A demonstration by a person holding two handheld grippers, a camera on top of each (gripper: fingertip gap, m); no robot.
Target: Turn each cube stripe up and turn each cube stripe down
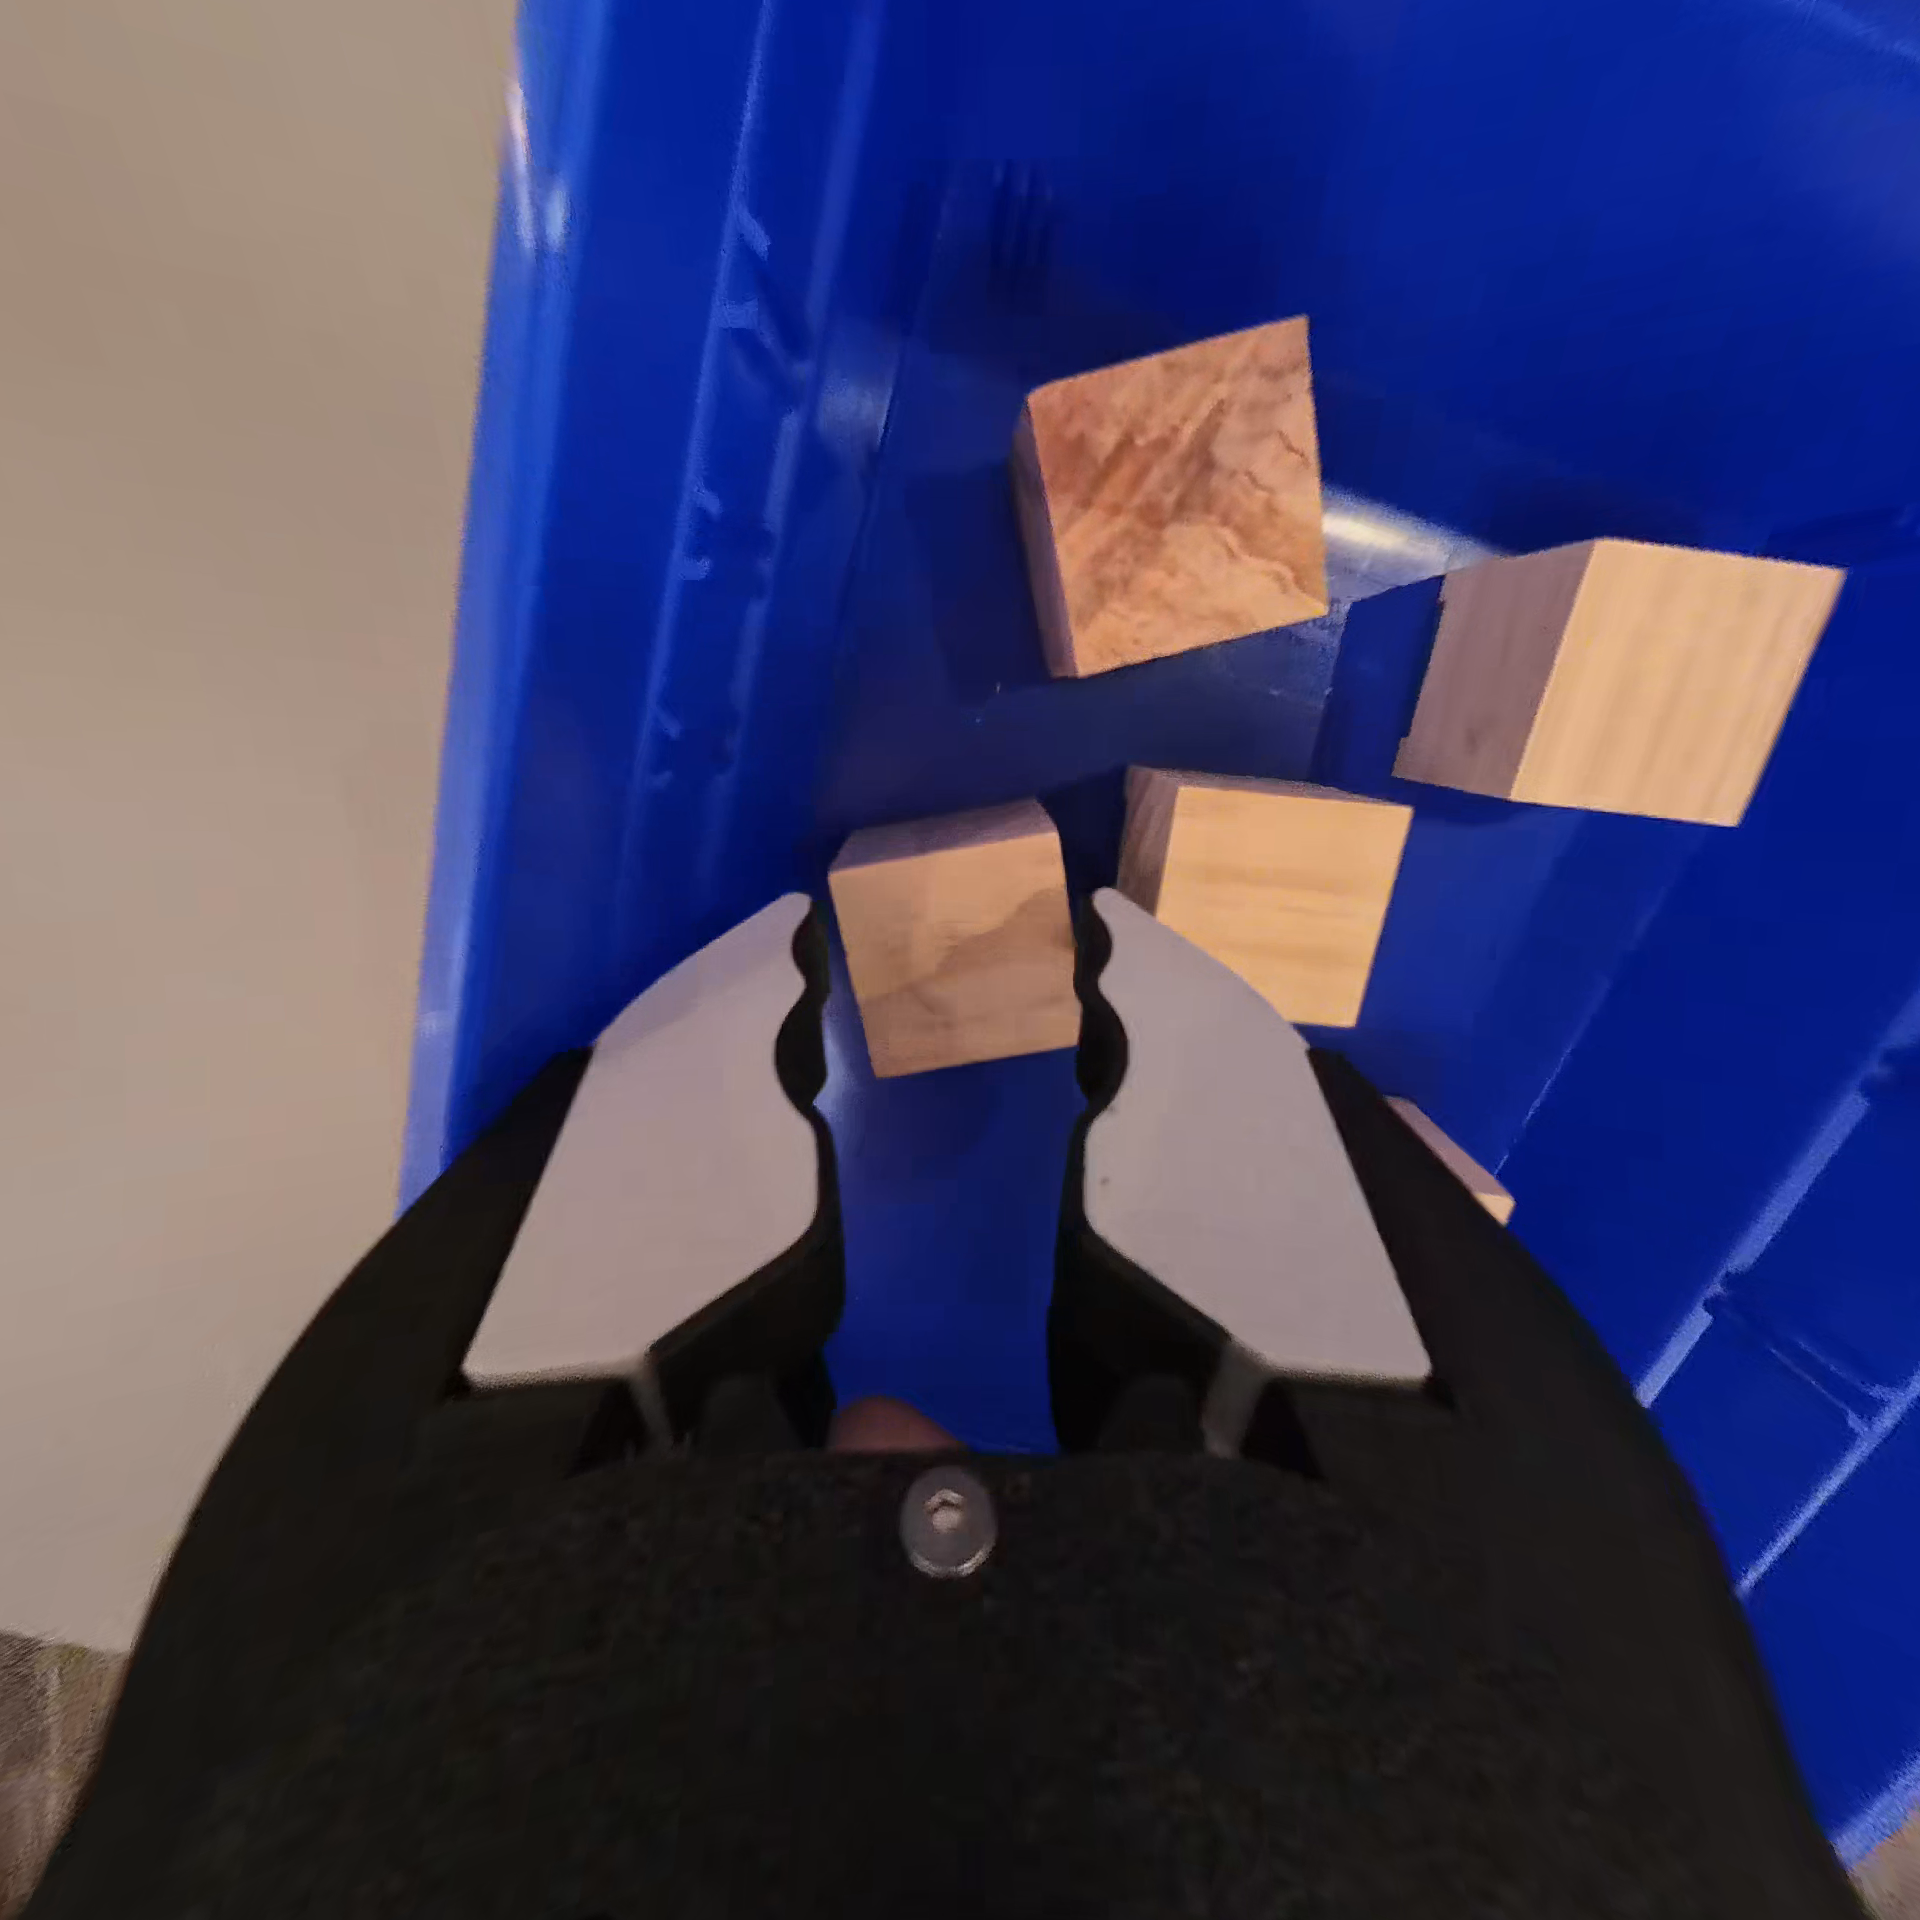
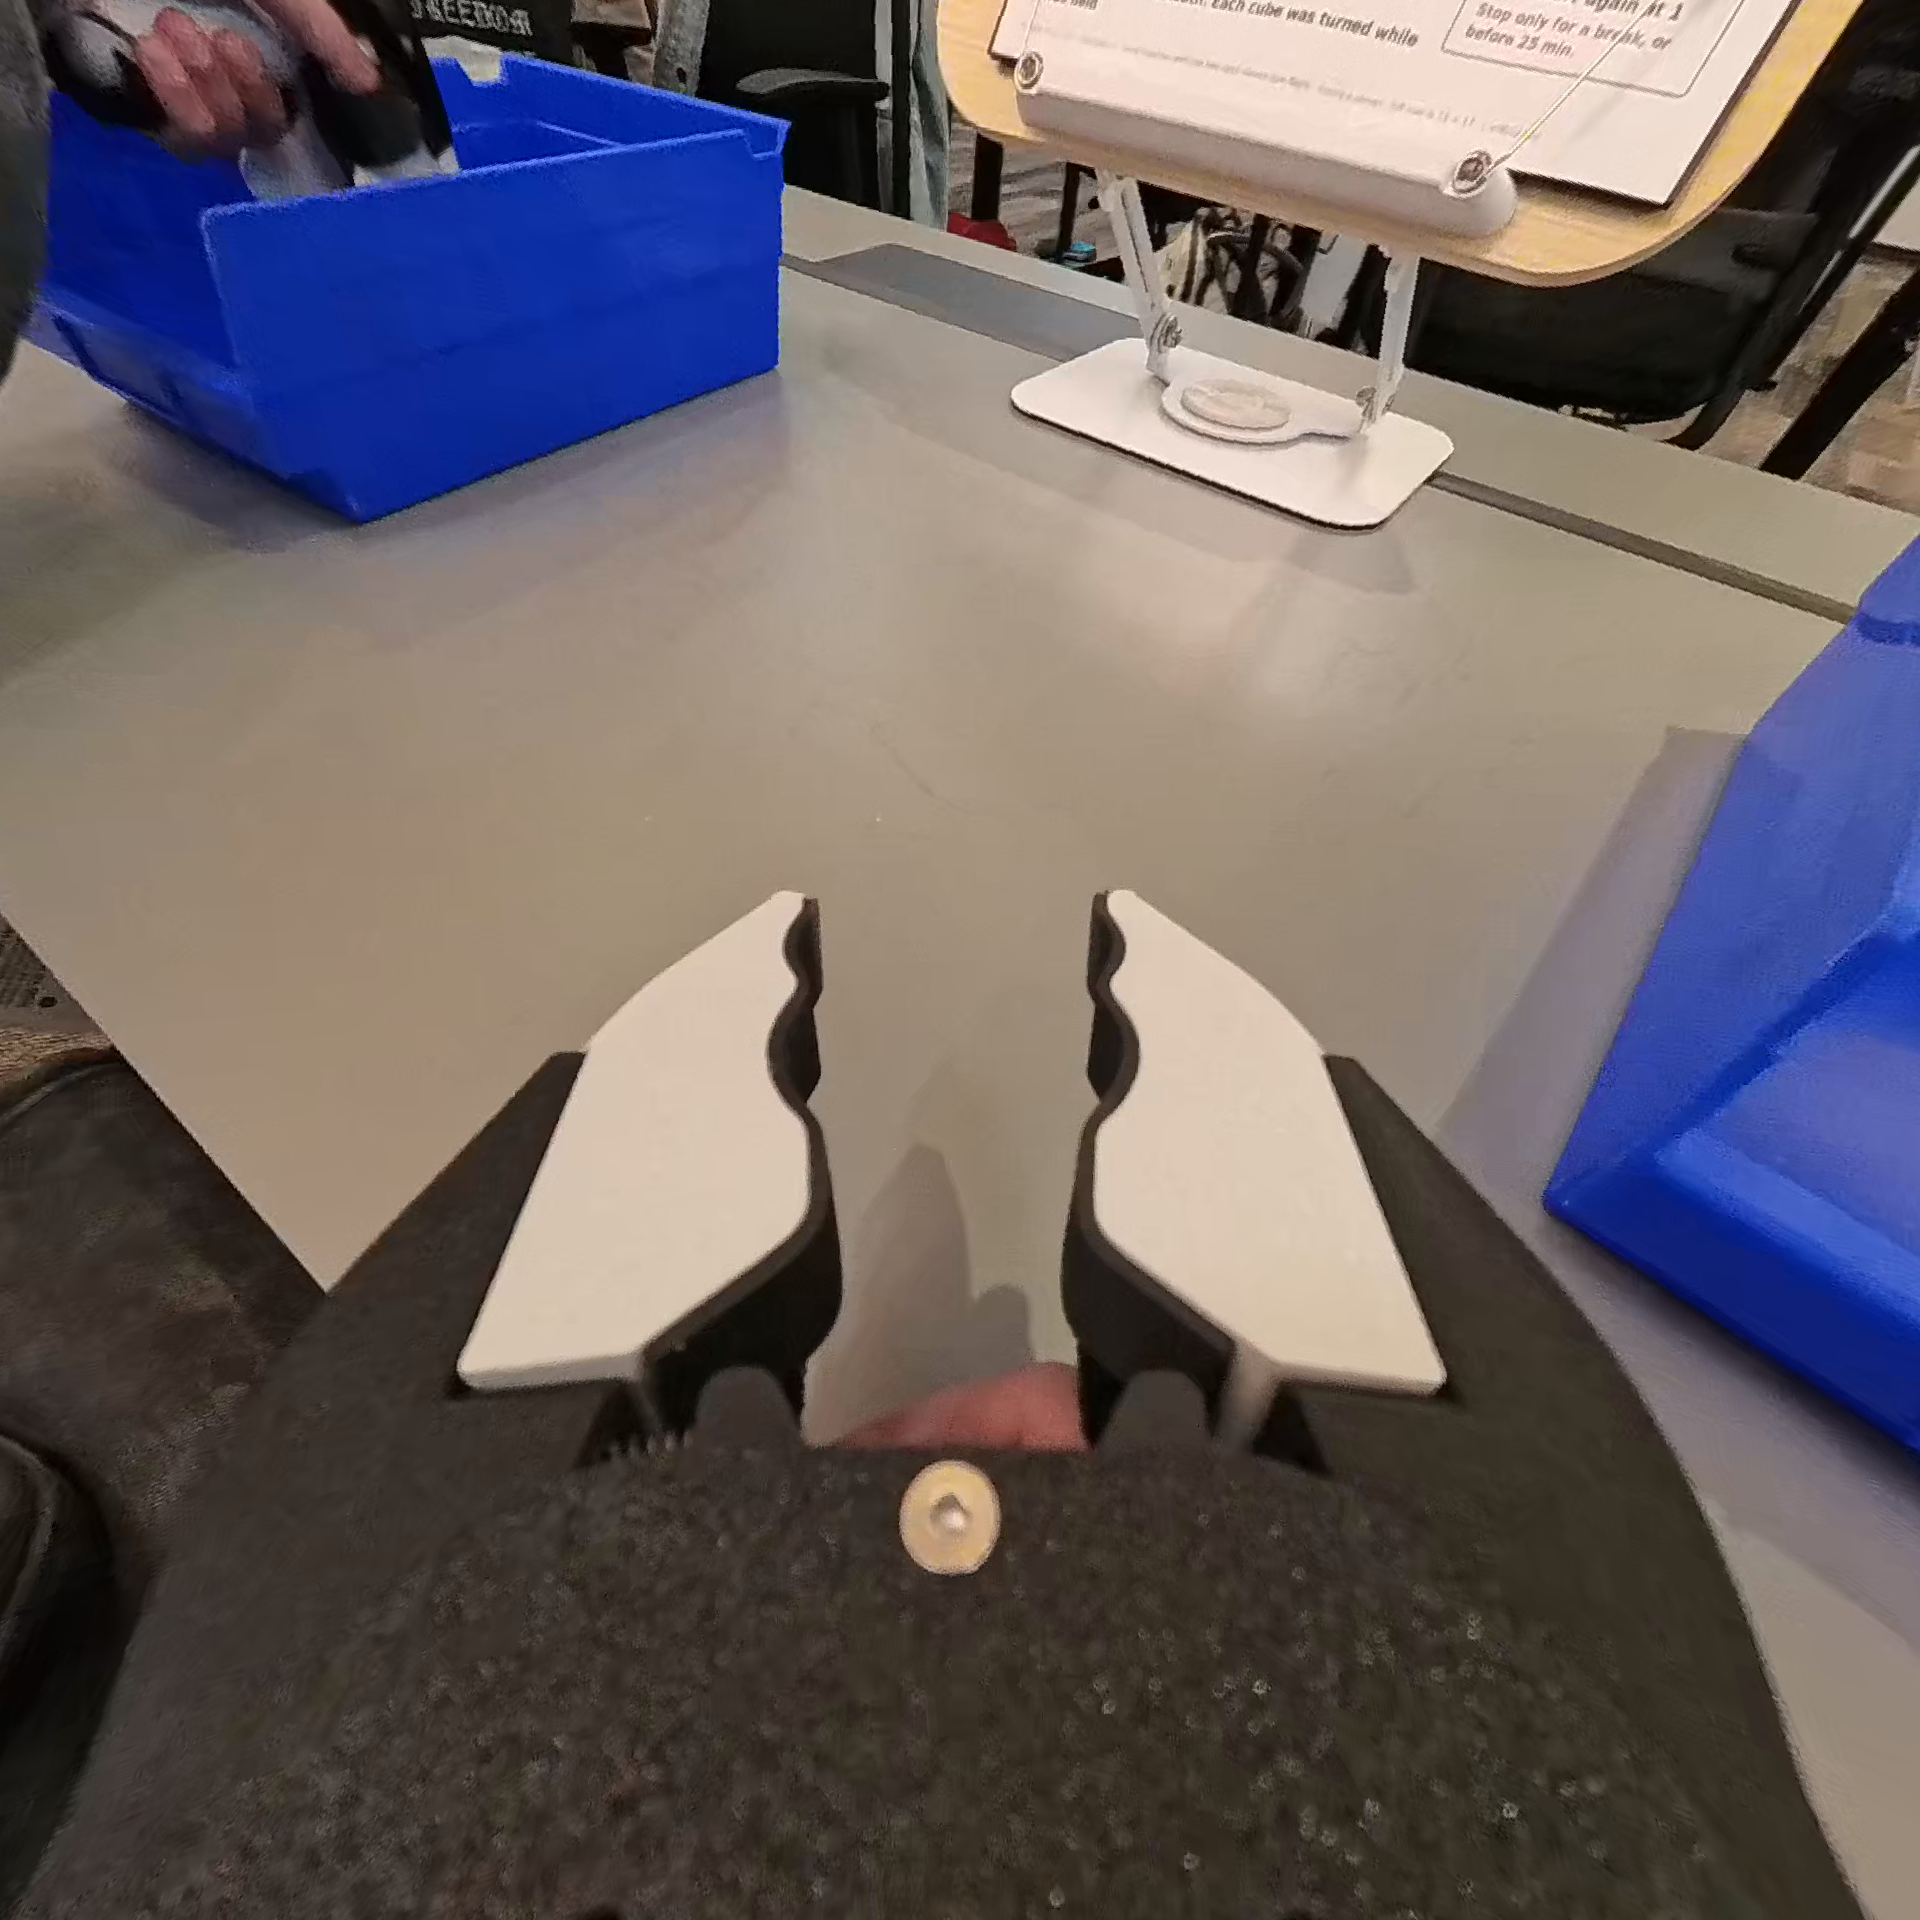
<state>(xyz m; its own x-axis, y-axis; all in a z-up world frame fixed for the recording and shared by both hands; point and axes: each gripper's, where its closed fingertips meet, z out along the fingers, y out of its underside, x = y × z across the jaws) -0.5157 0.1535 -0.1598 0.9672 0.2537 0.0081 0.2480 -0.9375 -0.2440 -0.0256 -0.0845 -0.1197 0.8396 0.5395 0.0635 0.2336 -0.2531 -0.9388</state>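
Hand-held gripper [image 1: 951,914] agape, cube [image 1: 956,956] between fingertips

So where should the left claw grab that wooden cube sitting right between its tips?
Grip the nearest cube by its two opposite side faces, coming straight down as the open left claw already brackets it. Those faces look roughly parallel to the fingers; the neighbouring cube leaves little clearance on one side.
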